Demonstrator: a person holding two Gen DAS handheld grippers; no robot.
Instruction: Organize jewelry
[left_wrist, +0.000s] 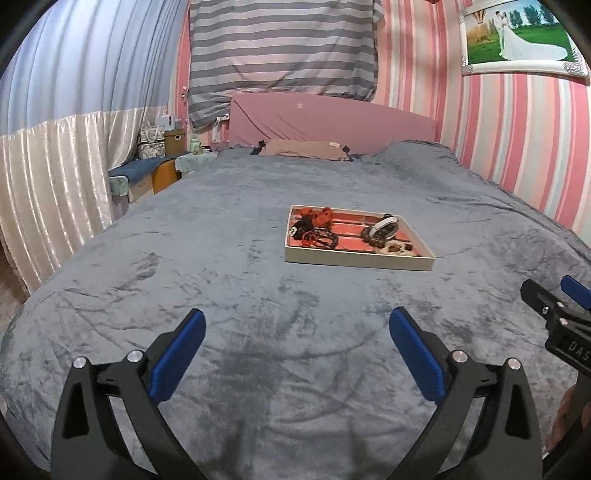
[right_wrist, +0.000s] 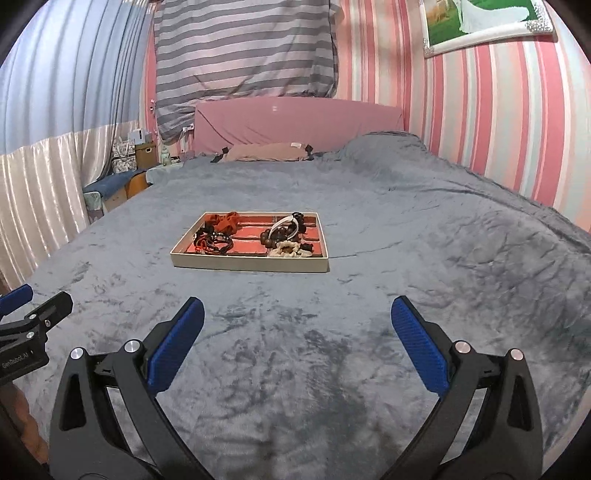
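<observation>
The black left gripper (left_wrist: 297, 334) with blue ribbed pads spreads its jaws wide, empty. Beside it, the matching right gripper (right_wrist: 297, 323) gapes likewise, tilted downward.

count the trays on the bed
1. The tray sits mid-bed on the grey blanket, ahead of both open grippers, with jewelry piled at its left and right ends. The far side of the bed is partly hidden by folds.

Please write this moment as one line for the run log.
left gripper: open, empty | right gripper: open, empty | shallow beige tray with red lining: on grey plush bedspread, holds jewelry
</observation>
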